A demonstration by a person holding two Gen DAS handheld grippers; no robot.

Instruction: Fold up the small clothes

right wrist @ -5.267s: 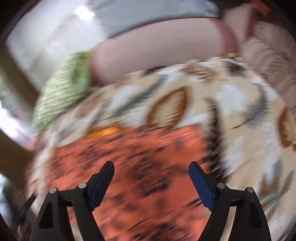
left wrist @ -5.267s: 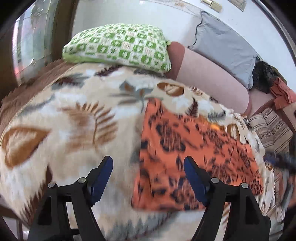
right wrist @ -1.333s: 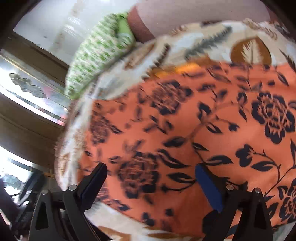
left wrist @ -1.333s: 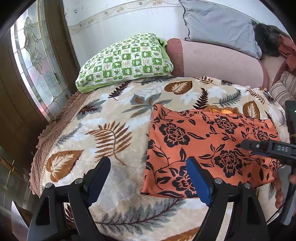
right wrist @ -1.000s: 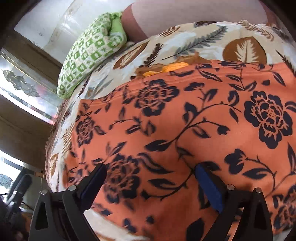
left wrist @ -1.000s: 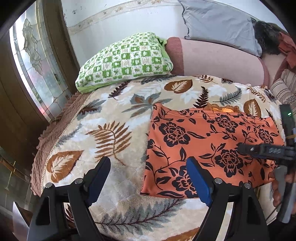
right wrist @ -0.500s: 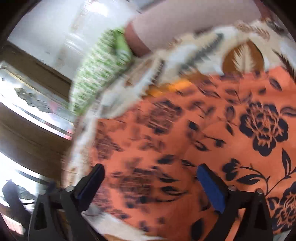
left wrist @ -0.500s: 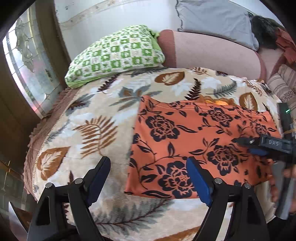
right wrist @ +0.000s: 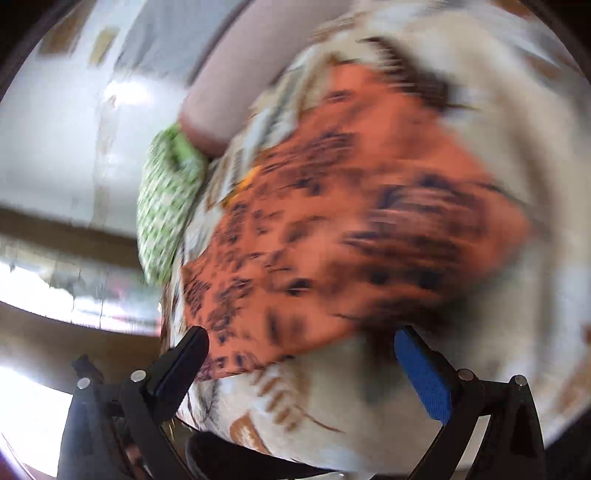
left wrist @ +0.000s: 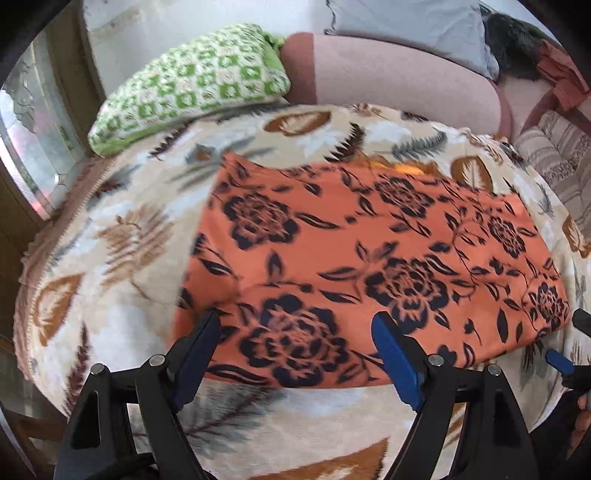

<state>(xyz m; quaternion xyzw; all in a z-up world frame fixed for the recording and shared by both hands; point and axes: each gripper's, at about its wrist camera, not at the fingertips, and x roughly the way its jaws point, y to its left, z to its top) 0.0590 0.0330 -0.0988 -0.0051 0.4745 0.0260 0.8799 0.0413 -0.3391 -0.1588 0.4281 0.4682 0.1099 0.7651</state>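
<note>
A: What is nearest in the left wrist view?

B: The left tongs (left wrist: 295, 350), with blue pads, stand wide open and grip nothing. They hang over the near edge of the orange cloth with dark blue flower print (left wrist: 369, 258).

A: And the cloth itself?

B: It lies flat and spread on the cream fleece blanket with brown and grey leaf pattern (left wrist: 122, 229), which covers the bed. At four o'clock, past the cloth's corner, I see the tip of the right tongs (left wrist: 561, 363).

A: What does the right wrist view give?

B: It is much blurred. The right tongs (right wrist: 303, 363) are also open and empty, near the same cloth (right wrist: 351, 221).

A: Farther away?

B: At eleven o'clock a green and white checked pillow (left wrist: 192, 85) rests at the blanket's far edge, touching a pink round bolster (left wrist: 388, 77) at twelve o'clock. Behind it leans a grey cushion (left wrist: 406, 26).
</note>
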